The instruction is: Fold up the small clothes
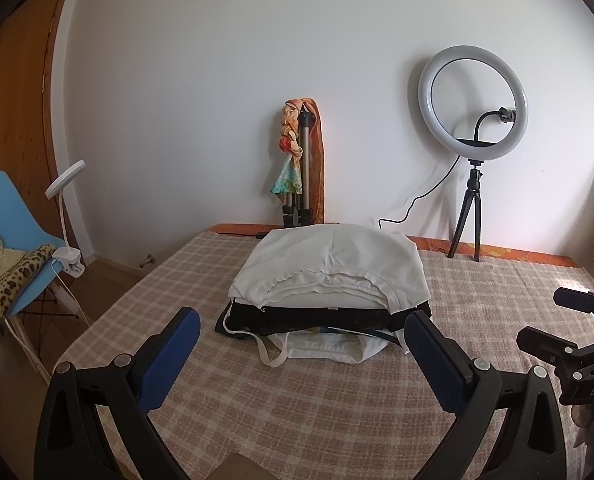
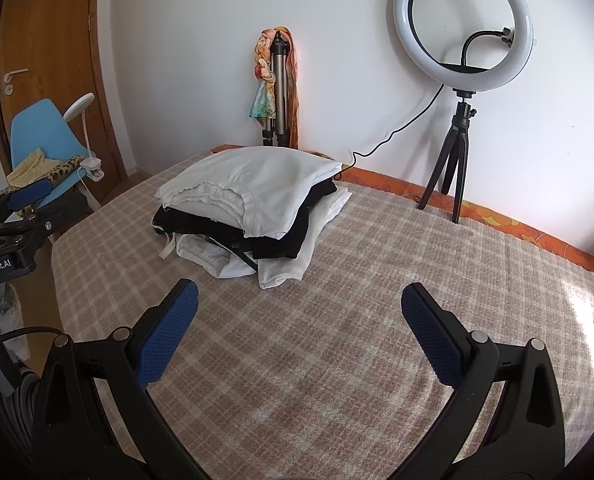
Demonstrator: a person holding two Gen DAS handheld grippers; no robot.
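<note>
A stack of folded clothes [image 1: 329, 280] lies on the checked blanket [image 1: 297, 408]: a white garment [image 2: 257, 184] on top, a black one [image 2: 281, 240] under it, white pieces at the bottom. My left gripper [image 1: 303, 336] is open just in front of the stack, with nothing between its blue pads. My right gripper [image 2: 299, 304] is open too, over bare blanket [image 2: 337, 360] to the right and in front of the stack. In the left wrist view the right gripper's black frame [image 1: 577, 344] shows at the right edge. The left gripper [image 2: 21, 200] appears at the left edge of the right wrist view.
A ring light on a small tripod [image 2: 463, 32] stands at the back right with its cable trailing along the wall. A folded tripod draped with scarves [image 2: 277, 92] leans on the wall. A blue chair [image 1: 13, 216] with clothes and a clip lamp [image 1: 67, 216] stands left of the bed.
</note>
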